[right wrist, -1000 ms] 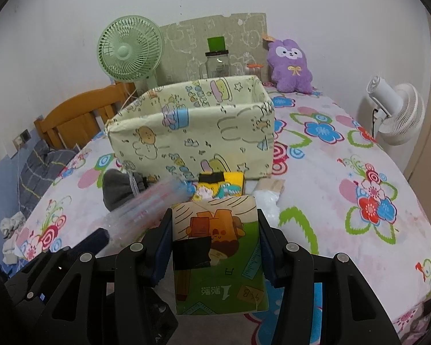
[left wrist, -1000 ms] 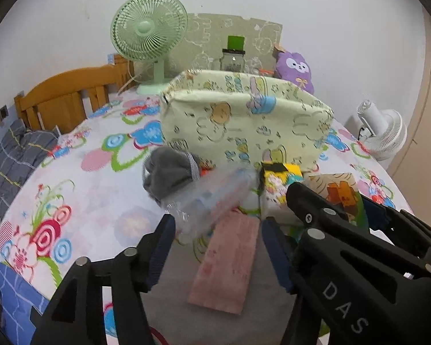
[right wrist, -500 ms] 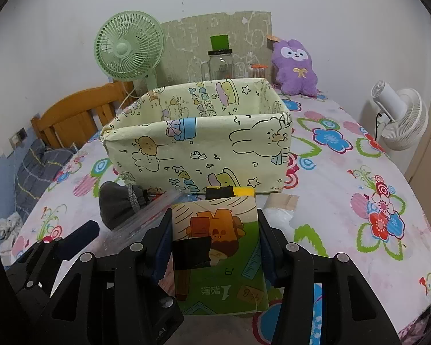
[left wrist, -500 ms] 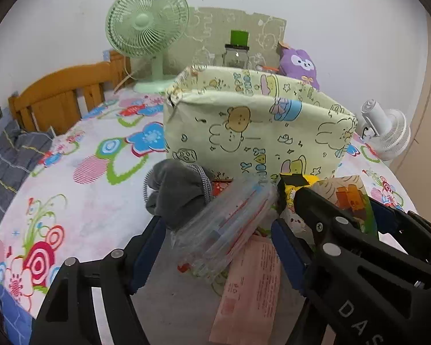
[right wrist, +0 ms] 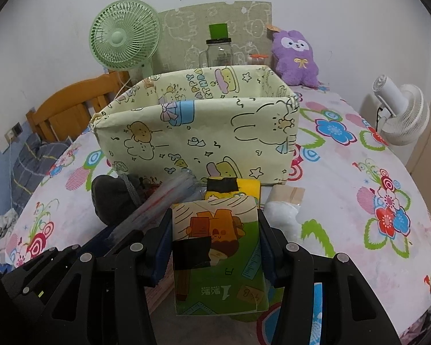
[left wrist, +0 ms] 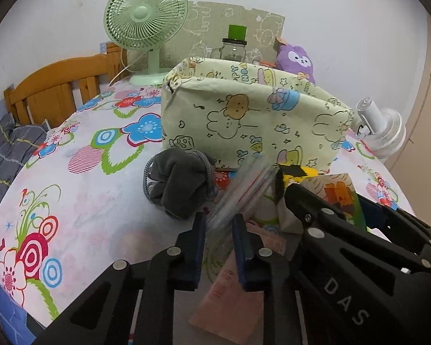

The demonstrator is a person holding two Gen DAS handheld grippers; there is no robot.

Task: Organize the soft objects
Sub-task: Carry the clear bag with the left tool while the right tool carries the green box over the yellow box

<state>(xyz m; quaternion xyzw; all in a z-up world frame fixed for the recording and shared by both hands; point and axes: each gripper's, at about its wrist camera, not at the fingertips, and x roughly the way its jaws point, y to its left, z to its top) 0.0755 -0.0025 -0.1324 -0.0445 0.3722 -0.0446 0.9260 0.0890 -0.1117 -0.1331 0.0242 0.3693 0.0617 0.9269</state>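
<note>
left gripper (left wrist: 219,222) now clamped on clear plastic packet (left wrist: 238,187), previously spread wide

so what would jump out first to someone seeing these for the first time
The big pale yellow cartoon-print fabric box in the middle of the flowery bedspread. In front of it, the right claw holds a green illustrated pack, and the left claw is shut on a clear plastic pouch. A green fan and purple plush stand behind.
</note>
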